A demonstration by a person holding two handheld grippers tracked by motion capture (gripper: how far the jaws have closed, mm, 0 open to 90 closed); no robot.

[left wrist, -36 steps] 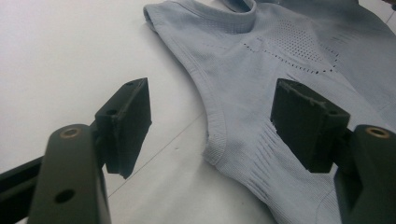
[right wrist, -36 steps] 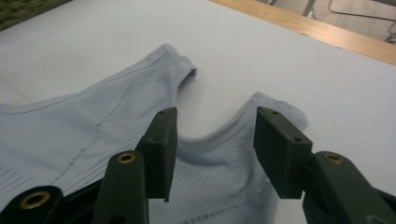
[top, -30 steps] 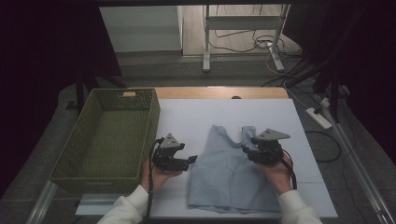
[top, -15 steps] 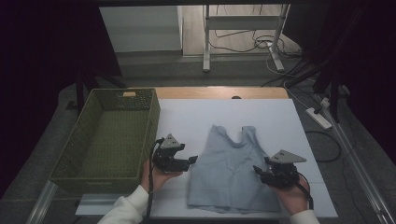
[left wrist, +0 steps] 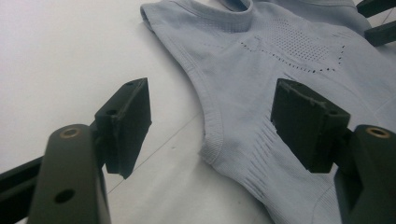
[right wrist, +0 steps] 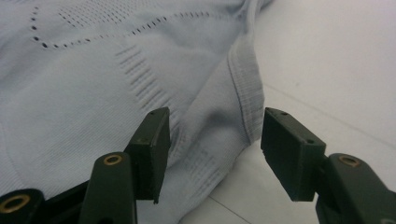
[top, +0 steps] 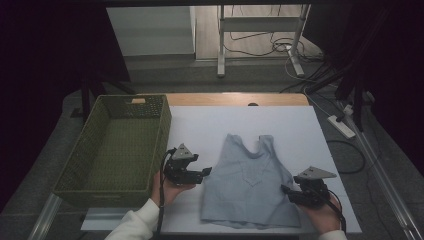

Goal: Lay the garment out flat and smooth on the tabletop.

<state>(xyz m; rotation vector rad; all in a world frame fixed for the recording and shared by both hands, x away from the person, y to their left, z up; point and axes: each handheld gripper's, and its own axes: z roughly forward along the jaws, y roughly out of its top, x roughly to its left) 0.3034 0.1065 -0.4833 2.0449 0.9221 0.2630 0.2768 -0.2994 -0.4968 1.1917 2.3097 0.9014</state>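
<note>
A pale blue sleeveless top (top: 250,182) lies flat on the white table sheet (top: 290,130), neck away from me. My left gripper (top: 206,173) rests at the top's left edge, jaws open; in the left gripper view the armhole hem (left wrist: 210,140) lies between them, untouched. My right gripper (top: 285,190) sits low at the top's right side near the hem. Its jaws have just been opening and stand open around the top's side edge (right wrist: 243,107), with cloth between the pads but not pinched. The right gripper's jaws (left wrist: 373,21) show at the upper right of the left gripper view.
A green woven basket (top: 90,185) stands at the table's left, beside my left hand. The wooden table edge (top: 235,99) runs along the back. A power strip (top: 341,126) and cables lie on the floor at right.
My right gripper has moved from the top's right shoulder down toward me to its lower right side, and the shoulder strap now lies flat. The left gripper has stayed put.
</note>
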